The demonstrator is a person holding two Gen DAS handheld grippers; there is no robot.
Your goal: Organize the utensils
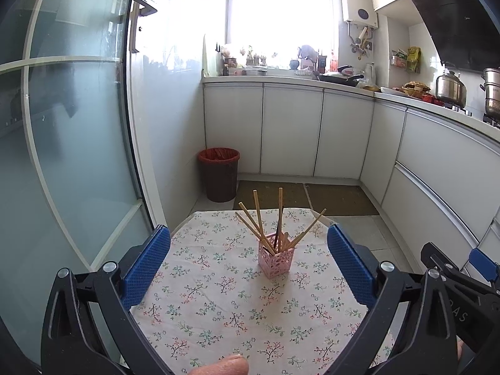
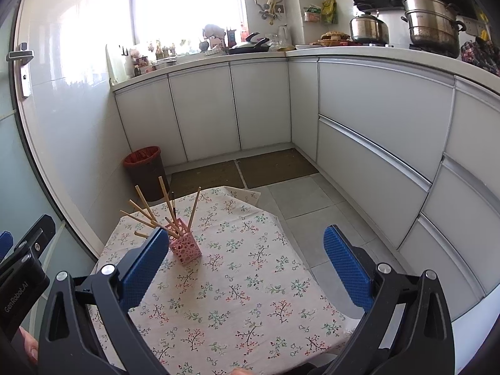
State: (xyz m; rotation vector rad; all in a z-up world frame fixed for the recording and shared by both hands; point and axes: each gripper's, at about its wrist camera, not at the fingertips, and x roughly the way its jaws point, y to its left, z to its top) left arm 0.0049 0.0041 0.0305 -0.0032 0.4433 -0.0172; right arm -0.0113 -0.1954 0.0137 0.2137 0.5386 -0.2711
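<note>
The pink holder (image 1: 276, 260) is standing upright on the flowered tablecloth (image 1: 218, 312), nearer the table's far edge than the near one and roughly midway between its side edges. The chopsticks (image 1: 275, 218) are sitting in it already, fanning out in several directions (one dark stick is showing among the pale wooden ones), and no loose utensil is visible on the cloth.

The left gripper (image 1: 248, 259) is hovering over the near half of the table with its jaws spread wide and nothing between them, the holder framed in the gap. The right gripper (image 2: 247, 261) is likewise splayed and empty, sitting toward the table's right edge, with the holder just beyond its left finger.

The sorting is probably near its end, so any tidying ought to be gentle: the holder looks light and top-heavy, and one gripper should be steadying its wall while the other is gathering the splayed sticks low down, close to the rim.
</note>
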